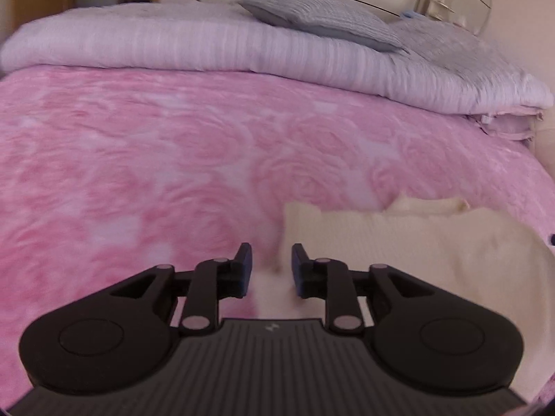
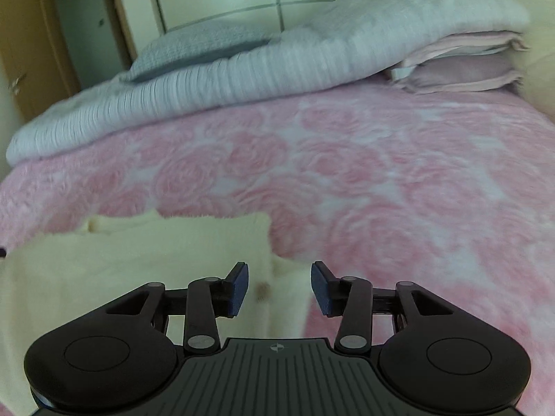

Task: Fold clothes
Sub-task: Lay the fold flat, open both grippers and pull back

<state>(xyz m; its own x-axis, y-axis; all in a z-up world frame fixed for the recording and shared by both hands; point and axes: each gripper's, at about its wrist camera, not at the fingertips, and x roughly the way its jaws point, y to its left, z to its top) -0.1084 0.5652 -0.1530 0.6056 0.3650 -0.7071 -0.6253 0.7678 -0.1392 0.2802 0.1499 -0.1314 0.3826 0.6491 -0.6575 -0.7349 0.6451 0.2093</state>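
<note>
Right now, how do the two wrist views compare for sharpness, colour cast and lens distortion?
Left wrist view: motion-smeared, warm pinkish cast; the rose-patterned pink fleece blanket bulges with fisheye curvature, while the left gripper stays crisp. Right wrist view: greener, cooler cast; the ribbed white quilt is streaked by blur, while the right gripper stays sharp.

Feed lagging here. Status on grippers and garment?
Left gripper open, right gripper open, fingers pinching nothing. Cream garment flat on pink blanket. Nothing in the way.
</note>
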